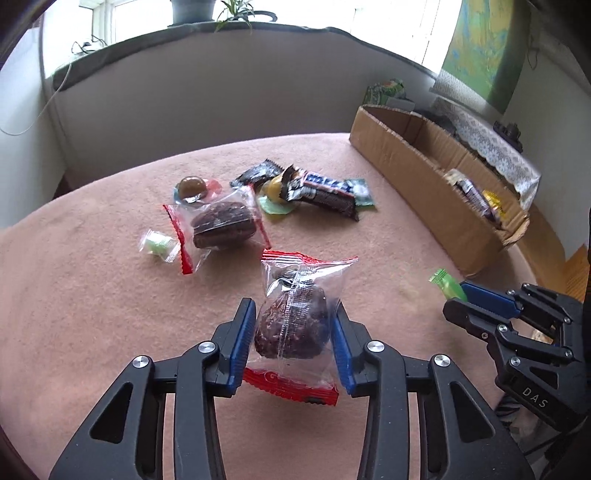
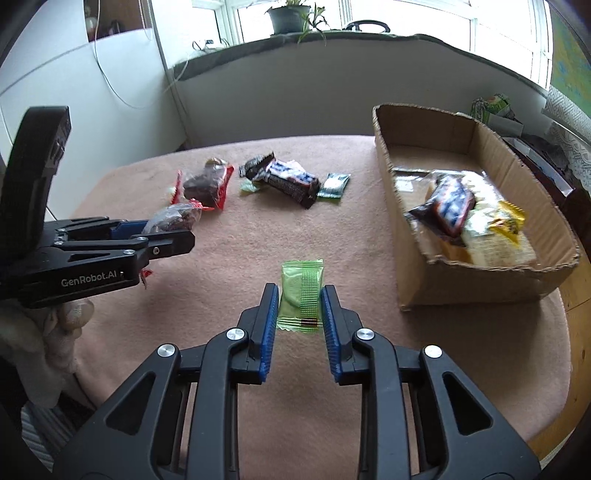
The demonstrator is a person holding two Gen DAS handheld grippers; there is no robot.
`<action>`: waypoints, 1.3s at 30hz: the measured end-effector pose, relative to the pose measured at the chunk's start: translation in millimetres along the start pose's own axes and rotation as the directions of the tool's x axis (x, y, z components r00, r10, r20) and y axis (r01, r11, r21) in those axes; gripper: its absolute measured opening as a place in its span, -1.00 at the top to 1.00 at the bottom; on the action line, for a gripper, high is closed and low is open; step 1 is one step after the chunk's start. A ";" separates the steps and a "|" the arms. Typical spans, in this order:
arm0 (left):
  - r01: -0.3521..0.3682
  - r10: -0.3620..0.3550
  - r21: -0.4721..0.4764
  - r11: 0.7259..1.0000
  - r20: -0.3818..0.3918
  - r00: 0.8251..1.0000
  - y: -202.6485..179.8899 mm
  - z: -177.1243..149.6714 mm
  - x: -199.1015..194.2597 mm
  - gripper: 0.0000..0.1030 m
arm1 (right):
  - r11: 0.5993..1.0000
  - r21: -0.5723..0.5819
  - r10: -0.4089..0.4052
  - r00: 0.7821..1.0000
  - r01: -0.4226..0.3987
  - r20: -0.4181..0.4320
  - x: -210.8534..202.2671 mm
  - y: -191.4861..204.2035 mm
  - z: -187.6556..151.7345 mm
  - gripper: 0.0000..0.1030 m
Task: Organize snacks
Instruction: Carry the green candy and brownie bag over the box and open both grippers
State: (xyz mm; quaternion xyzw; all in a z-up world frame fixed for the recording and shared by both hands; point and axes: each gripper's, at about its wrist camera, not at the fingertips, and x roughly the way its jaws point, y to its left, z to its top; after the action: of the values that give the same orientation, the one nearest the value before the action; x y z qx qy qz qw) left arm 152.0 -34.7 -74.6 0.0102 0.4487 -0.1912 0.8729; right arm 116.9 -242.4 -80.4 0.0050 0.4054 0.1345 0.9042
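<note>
Left wrist view showed the left gripper (image 1: 293, 328) pinching a wrapped cookie (image 1: 291, 325) above the table's (image 1: 92, 295) near edge. The right gripper (image 2: 300, 312) pinched a green packet (image 2: 301, 295) there too. Both looked mid-carry; next, each needs moving over the box (image 2: 413, 229) at the right edge, then release.

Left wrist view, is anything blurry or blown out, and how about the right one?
Left wrist view: window blown out white, candy bar lettering slightly soft, cookie pack in the left claw sharp. Right wrist view: window overexposed, box walls bowed by fisheye, green packet crisp.
</note>
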 end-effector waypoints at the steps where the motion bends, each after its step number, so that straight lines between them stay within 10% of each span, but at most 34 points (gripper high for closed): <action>1: 0.012 -0.012 -0.005 1.000 0.006 1.000 -2.7 2.3 -2.5 0.26 | 1.000 0.002 0.007 1.000 -0.007 0.016 -8.8 -3.2 1.5 0.52; 14: 0.109 -0.113 0.054 0.993 0.067 0.991 -73.9 78.5 -0.6 0.26 | 0.998 0.049 -0.054 0.989 0.047 0.140 -61.6 -78.5 55.3 0.52; 39: 0.123 -0.123 0.052 0.991 -0.007 0.992 -145.3 146.4 89.9 0.25 | 0.984 0.163 -0.093 0.991 0.077 0.092 2.5 -192.3 111.7 0.52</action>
State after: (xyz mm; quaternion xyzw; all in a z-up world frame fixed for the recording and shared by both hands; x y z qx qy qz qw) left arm 263.4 -226.2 -35.6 0.0059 0.4450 -0.2562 0.8581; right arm 246.5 -416.0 -30.0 0.0666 0.3693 0.0624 0.9248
